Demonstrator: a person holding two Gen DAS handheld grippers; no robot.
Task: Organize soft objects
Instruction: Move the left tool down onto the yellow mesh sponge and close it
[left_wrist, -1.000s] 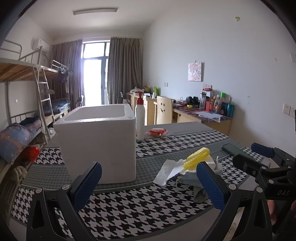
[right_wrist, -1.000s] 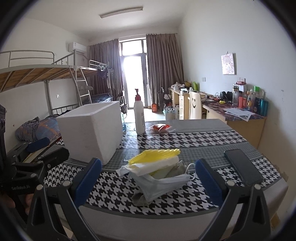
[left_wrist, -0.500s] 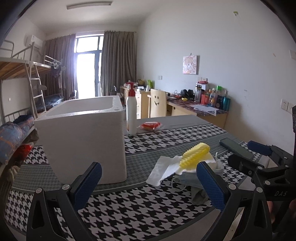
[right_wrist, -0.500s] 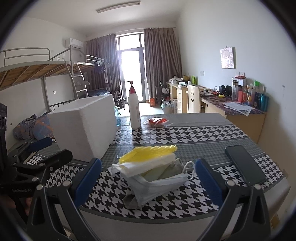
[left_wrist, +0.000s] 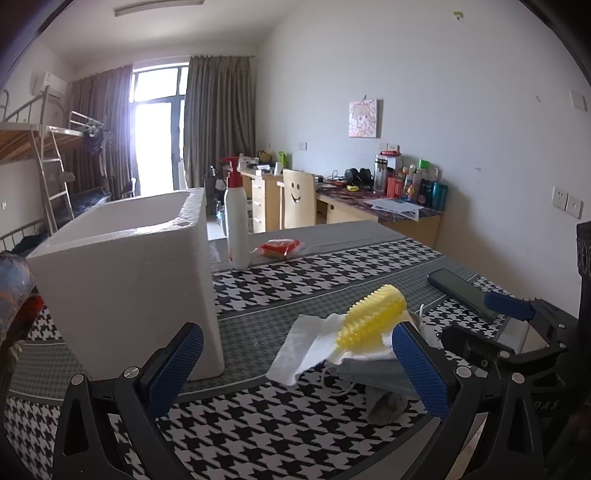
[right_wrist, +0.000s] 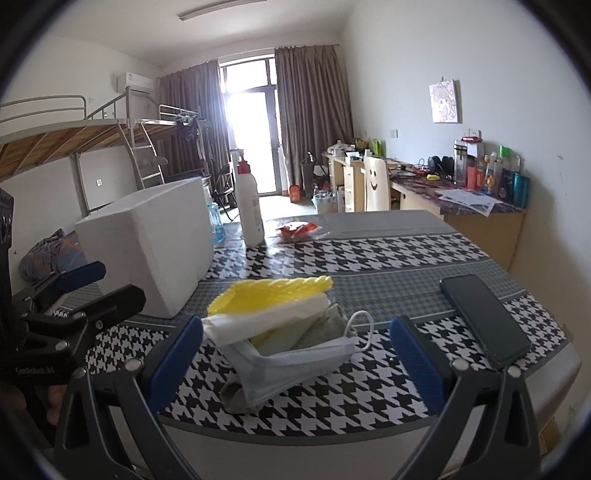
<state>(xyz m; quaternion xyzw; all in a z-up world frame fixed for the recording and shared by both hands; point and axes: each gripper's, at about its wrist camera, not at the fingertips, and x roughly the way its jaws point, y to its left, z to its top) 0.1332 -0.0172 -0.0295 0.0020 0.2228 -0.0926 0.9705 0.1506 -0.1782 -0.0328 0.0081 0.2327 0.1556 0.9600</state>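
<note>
A heap of soft things lies on the houndstooth table: a yellow knobbly sponge (left_wrist: 373, 315) on a white tissue (left_wrist: 308, 345), over a grey-blue face mask (left_wrist: 373, 373) and a grey rolled cloth (left_wrist: 386, 406). In the right wrist view the sponge (right_wrist: 273, 291), the tissue (right_wrist: 258, 319) and the mask (right_wrist: 291, 363) sit just ahead of my right gripper (right_wrist: 295, 363), which is open around them without touching. My left gripper (left_wrist: 295, 369) is open too, the heap at its right finger. A white foam box (left_wrist: 125, 284) with an open top stands left of the heap.
A white pump bottle (left_wrist: 236, 221) and a red packet (left_wrist: 279, 247) stand further back on the table. A black phone (right_wrist: 484, 321) lies at the right near the table edge. Bunk beds are at the left, desks along the right wall.
Both views have shifted a little; the foam box and the heap look closer and larger. Both grippers stay open, and nothing on the table has moved.
</note>
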